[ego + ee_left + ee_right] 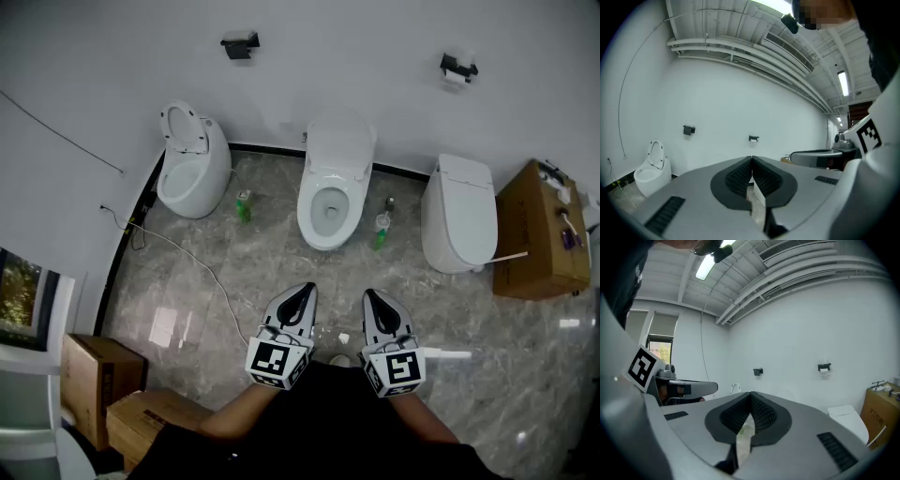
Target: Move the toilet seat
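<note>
Claws, one pair: left claw (305,291) and right claw (372,296). Both are closed tight with nothing between the pads, and I hold them side by side, close to level.

Item 1: middle toilet (330,234), at 12 o'clock, well apart from both claws. Its lid (339,141) is raised against the wall. Its seat (330,183) seems to lie down on the bowl. I judge this my likeliest target.

Item 2: left toilet (202,173), at 10 o'clock, seat and lid up.

Item 3: right toilet (459,211), at 2 o'clock, lid shut.

Item 4: two green bottles (244,206) (381,232) on the floor, one each side of the middle toilet.

Handling note: nothing is begun. I should walk in first, open one claw, and pinch the seat's front edge squarely. Then I swing it slowly on its hinge and set it down rather than drop it, stepping clear of the bottles.
</note>
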Motion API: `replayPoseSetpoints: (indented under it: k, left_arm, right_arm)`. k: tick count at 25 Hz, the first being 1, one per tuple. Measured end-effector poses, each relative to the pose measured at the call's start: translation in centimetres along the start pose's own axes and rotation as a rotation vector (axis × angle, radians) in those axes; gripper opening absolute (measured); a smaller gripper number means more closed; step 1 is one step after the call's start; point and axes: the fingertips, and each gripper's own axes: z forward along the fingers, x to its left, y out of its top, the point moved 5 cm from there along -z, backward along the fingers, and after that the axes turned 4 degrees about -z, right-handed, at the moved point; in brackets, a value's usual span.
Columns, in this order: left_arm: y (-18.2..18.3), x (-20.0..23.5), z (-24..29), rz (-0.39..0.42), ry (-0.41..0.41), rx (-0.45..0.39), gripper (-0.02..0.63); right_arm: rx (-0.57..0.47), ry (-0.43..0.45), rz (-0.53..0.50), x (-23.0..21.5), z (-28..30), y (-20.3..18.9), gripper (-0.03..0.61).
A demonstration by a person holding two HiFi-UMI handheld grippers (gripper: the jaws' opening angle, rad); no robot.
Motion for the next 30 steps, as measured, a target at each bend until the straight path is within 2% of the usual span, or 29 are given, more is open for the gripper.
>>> replayPoseSetpoints:
  k: [6,10,14,17,22,30]
  left_arm:
    - [-0.8,-2.8,0.1,-0.01,0.002,0.003,0.014]
    - [-1.3,-2.7,-0.6,-0.035,0.038,0.006,0.014]
    - [-2.2,-2.6,-1.0,-0.019,0.055,0.016,0.014]
    - [-2.8,-1.7,-1.0,-0.018,0.048,0.033,0.014]
    - [-3.9,1.3,0.7,-0.086,0.021,0.081,0.014]
    - [-2.5,6.7,6.6,0.0,-0.025,0.079,0.015]
  right_arm:
    - [-0.045,0.003,-0.008,-1.7,-2.3,0.4,0.029]
    - [-0.073,0.018,-0.021,-2.0,-3.8,0.1,0.031]
    - [-0.086,0.033,-0.014,-1.9,-4.7,-1.0,0.031]
    - [-0.109,0.032,0.005,-1.3,-4.1,-1.3,0.031]
    - [-0.09,-0.005,-0.001,-1.1,-1.9,-1.6,0.031]
    - [0.008,-0.123,0.028,-3.6,4.7,-2.6,0.032]
